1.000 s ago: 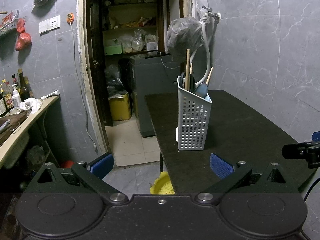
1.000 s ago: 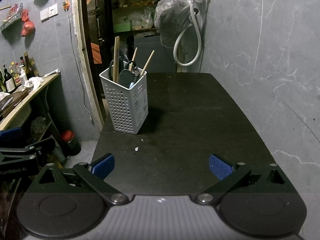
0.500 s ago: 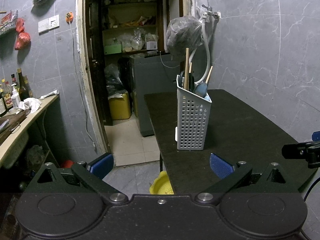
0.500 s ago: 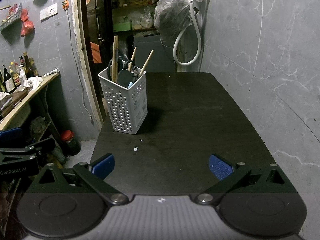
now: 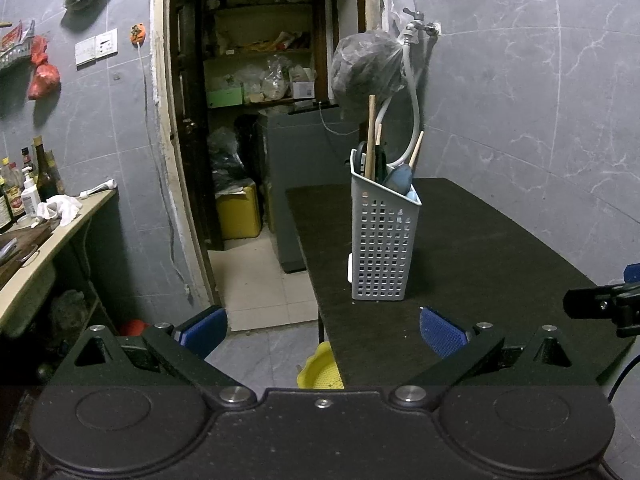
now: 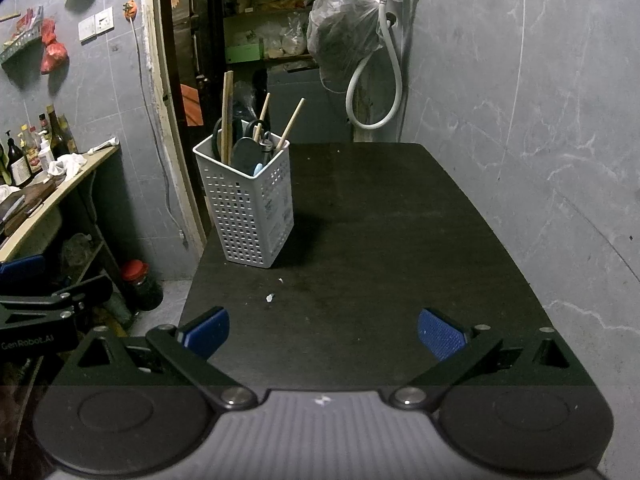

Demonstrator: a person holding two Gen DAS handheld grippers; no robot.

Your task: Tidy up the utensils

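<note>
A white perforated utensil basket (image 5: 382, 248) stands upright near the left edge of the black table (image 5: 480, 248). It also shows in the right wrist view (image 6: 248, 208). It holds wooden chopsticks (image 6: 227, 116), a dark spatula (image 6: 246, 154) and scissors (image 6: 260, 130). My left gripper (image 5: 322, 330) is open and empty, held back from the table's near left corner. My right gripper (image 6: 324, 334) is open and empty above the table's near edge. Each gripper shows at the edge of the other's view.
A doorway (image 5: 256, 120) opens to a storage room behind the table. A counter (image 5: 44, 232) with bottles runs along the left wall. A yellow basin (image 5: 320, 368) lies on the floor below the table. A hose (image 6: 376, 80) and a bag hang on the wall. Small white crumbs (image 6: 270, 298) lie on the table.
Both grippers stay open and empty. The right wrist view has shifted slightly, the basket sitting a little higher and to the left. The left view is almost unchanged.
</note>
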